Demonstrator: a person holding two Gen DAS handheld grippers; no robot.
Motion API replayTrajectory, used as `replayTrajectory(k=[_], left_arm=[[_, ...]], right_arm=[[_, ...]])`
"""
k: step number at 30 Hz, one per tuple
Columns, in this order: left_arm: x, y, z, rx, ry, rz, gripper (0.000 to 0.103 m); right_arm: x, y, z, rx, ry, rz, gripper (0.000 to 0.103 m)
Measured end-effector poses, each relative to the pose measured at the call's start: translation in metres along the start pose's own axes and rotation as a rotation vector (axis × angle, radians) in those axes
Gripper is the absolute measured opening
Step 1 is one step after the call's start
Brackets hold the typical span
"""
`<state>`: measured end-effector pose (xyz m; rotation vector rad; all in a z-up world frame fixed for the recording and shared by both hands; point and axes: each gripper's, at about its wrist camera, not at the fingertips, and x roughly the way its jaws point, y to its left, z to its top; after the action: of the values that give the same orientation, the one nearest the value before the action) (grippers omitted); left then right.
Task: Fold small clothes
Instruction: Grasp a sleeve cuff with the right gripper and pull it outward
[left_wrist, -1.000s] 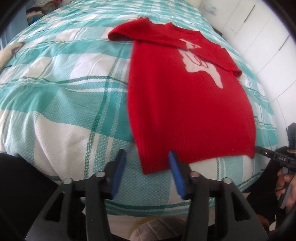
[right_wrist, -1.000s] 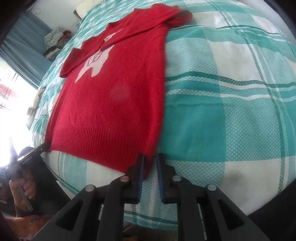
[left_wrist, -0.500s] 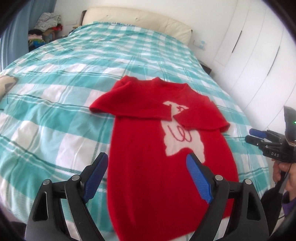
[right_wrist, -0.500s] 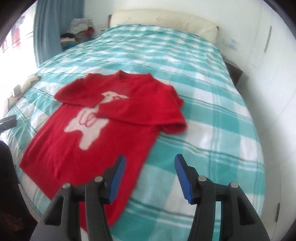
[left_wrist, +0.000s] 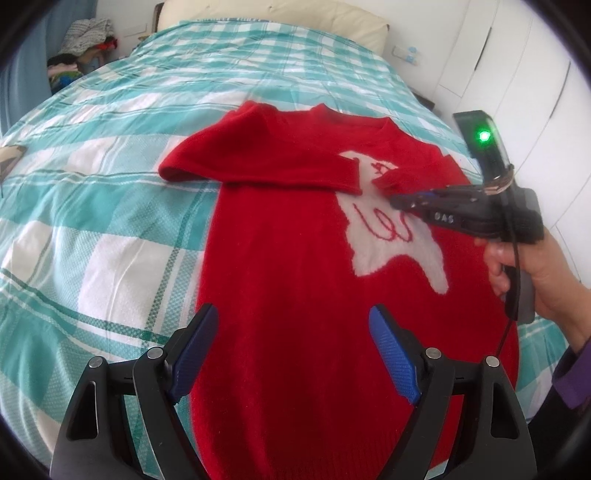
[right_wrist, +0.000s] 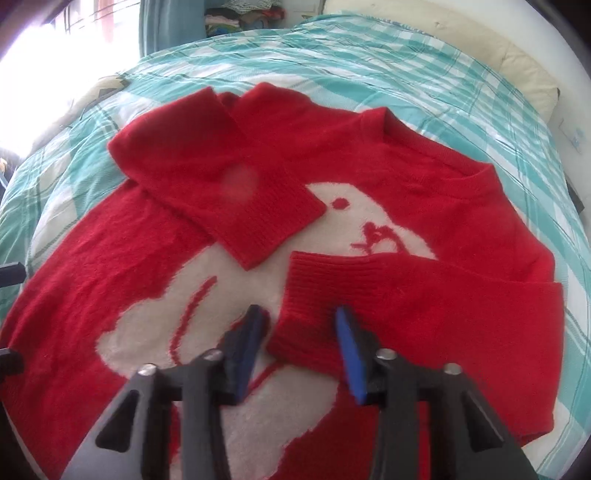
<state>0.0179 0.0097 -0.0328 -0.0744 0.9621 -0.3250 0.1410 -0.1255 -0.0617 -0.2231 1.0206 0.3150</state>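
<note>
A small red knit sweater (left_wrist: 288, 258) with a white llama figure (left_wrist: 391, 236) lies flat on the bed, both sleeves folded in across the chest. My left gripper (left_wrist: 291, 336) is open and empty above the sweater's lower body. My right gripper (right_wrist: 299, 325) is open, with the cuff of the right sleeve (right_wrist: 314, 291) between its fingers, low over the llama figure (right_wrist: 207, 317). It shows in the left wrist view (left_wrist: 410, 201) too, over the chest. The left sleeve (right_wrist: 221, 192) lies folded diagonally.
The bed has a teal and white checked cover (left_wrist: 110, 206). A cream headboard (left_wrist: 280, 14) and white wardrobe doors (left_wrist: 517, 55) stand behind. A pile of clothes (left_wrist: 81, 40) lies at the far left. A bright window (right_wrist: 55, 44) is at the left.
Both grippers have moved from the hem up over the sweater. The right gripper opened and now sits low at the right sleeve cuff. The left gripper opened wider.
</note>
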Motion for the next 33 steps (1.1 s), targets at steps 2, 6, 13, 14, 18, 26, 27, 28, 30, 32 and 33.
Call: replayTrajectory(k=[2, 6, 13, 14, 18, 26, 27, 28, 30, 32, 33], left_arm=[[0.001, 0.001, 0.001, -0.010, 0.009, -0.007, 0.085], [-0.003, 0.003, 0.000, -0.027, -0.001, -0.018, 0.085], [-0.003, 0.010, -0.002, -0.082, 0.014, -0.040, 0.085], [-0.001, 0.011, -0.002, -0.090, 0.023, -0.044, 0.085], [0.007, 0.008, -0.005, -0.090, 0.043, -0.030, 0.085], [0.008, 0.004, -0.009, -0.066, 0.044, -0.006, 0.085], [0.008, 0.004, -0.009, -0.066, 0.045, -0.009, 0.085], [0.008, 0.004, -0.009, -0.069, 0.047, -0.012, 0.085], [0.009, 0.004, -0.008, -0.071, 0.050, -0.019, 0.085], [0.011, 0.002, -0.009, -0.066, 0.054, -0.018, 0.085], [0.011, 0.001, -0.009, -0.060, 0.056, -0.016, 0.085]], right_arm=[[-0.025, -0.028, -0.004, 0.106, -0.060, -0.004, 0.008], [-0.099, -0.110, -0.029, 0.339, -0.210, -0.065, 0.008], [-0.198, -0.258, -0.144, 0.812, -0.344, -0.260, 0.008], [-0.202, -0.271, -0.163, 0.873, -0.345, -0.274, 0.008], [-0.200, -0.301, -0.216, 1.006, -0.331, -0.301, 0.008], [-0.175, -0.336, -0.254, 1.215, -0.321, -0.113, 0.016], [-0.173, -0.337, -0.257, 1.236, -0.323, -0.091, 0.020], [-0.171, -0.339, -0.261, 1.250, -0.327, -0.079, 0.022], [-0.169, -0.340, -0.265, 1.262, -0.336, -0.063, 0.025], [-0.166, -0.342, -0.266, 1.270, -0.332, -0.059, 0.026], [-0.164, -0.343, -0.266, 1.268, -0.320, -0.056, 0.026]])
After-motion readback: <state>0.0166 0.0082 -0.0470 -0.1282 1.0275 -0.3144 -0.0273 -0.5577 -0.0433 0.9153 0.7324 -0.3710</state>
